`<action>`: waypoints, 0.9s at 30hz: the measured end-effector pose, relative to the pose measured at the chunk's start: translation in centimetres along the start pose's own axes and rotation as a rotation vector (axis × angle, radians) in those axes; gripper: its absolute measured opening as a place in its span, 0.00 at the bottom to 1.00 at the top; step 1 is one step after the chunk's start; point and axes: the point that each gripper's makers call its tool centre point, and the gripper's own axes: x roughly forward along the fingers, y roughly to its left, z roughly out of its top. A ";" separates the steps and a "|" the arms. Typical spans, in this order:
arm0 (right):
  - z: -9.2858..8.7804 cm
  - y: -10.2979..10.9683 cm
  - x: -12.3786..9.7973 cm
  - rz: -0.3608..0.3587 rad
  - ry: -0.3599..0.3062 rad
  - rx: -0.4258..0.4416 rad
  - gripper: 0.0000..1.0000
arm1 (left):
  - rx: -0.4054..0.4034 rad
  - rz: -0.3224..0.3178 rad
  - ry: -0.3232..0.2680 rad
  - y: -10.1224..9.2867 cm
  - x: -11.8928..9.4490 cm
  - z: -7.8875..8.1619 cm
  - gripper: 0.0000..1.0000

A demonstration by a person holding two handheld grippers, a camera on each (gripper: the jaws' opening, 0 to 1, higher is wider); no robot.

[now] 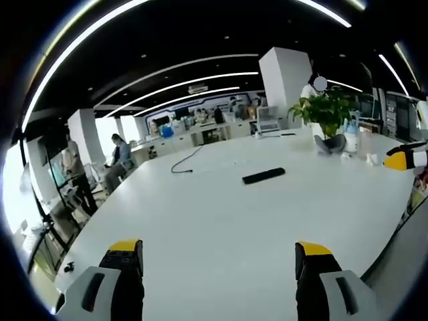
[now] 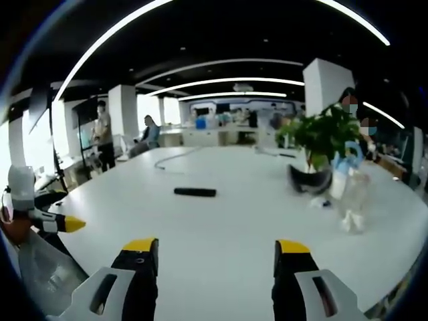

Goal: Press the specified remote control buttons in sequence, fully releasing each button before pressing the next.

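Note:
A black remote control (image 1: 263, 175) lies flat on the white table (image 1: 221, 227), well ahead of both grippers; in the right gripper view the remote control (image 2: 195, 192) sits left of centre. My left gripper (image 1: 219, 257) is open over the table's near part with nothing between its jaws. My right gripper (image 2: 217, 256) is open too, with nothing between its jaws. The right gripper's yellow tip (image 1: 400, 160) enters the left gripper view from the right. The left gripper's yellow tip (image 2: 67, 224) enters the right gripper view from the left.
A potted plant (image 1: 328, 114) in a dark pot stands at the table's far right, with a clear spray bottle (image 2: 344, 180) and small items beside it. A black cable (image 1: 186, 162) trails across the far side. People stand and sit at the far left (image 1: 120, 154).

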 end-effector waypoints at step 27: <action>0.1 -0.1 -0.1 0.007 -0.002 0.018 0.63 | 0.068 -0.091 -0.058 -1.2 0.5 3.5 0.94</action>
